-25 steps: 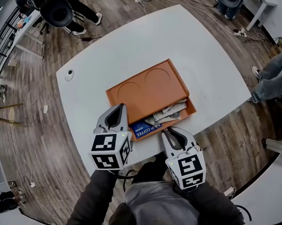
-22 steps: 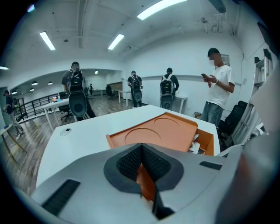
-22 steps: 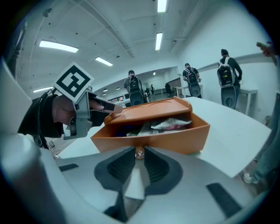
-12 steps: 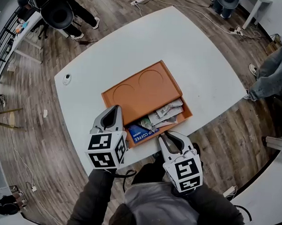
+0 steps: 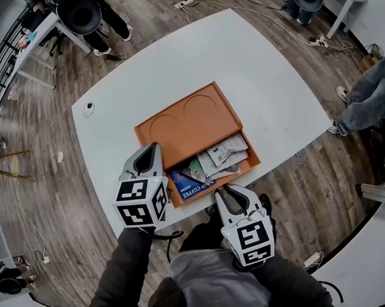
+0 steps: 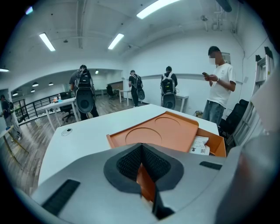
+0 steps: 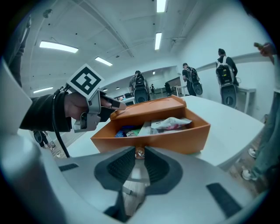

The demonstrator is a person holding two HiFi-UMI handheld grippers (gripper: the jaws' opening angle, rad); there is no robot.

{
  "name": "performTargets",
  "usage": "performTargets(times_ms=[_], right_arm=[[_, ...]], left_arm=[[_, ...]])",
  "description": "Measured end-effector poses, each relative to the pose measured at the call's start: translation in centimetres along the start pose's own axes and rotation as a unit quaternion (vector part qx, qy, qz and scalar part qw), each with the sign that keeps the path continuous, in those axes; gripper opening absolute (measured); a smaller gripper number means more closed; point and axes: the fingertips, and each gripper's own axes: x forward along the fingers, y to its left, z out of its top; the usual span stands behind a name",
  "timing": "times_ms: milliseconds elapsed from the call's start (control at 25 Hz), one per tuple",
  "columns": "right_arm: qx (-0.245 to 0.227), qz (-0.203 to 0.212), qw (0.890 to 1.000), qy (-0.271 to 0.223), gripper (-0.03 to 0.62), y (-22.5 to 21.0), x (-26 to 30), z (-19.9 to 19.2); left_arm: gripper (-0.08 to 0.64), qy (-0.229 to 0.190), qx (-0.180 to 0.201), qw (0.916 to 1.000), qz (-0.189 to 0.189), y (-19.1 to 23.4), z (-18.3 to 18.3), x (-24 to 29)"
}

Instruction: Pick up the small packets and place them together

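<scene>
Left claw clamps the orange box, right claw pinches its drawer knob; the box top half-hides the packets.

White lettering is showing on the blue packet lying in the open drawer of the orange box. It is reading as "COFFEE", and the smaller print beside it is too fine to read. A QR code is showing on the white packet in the same drawer. At the box's near side, the cubes of the left gripper and the right gripper are showing black-and-white square markers with no letters.
</scene>
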Motion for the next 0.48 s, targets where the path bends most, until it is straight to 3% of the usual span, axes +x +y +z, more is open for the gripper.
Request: performTargets(times_ms=[480], right_arm=[[0.007,-0.001,1.0,0.001,0.069,-0.1,-1.9,-1.2]], left_arm=[[-0.003,0.0,0.004,1.0,0.006,-0.2,-0.1,-0.4]])
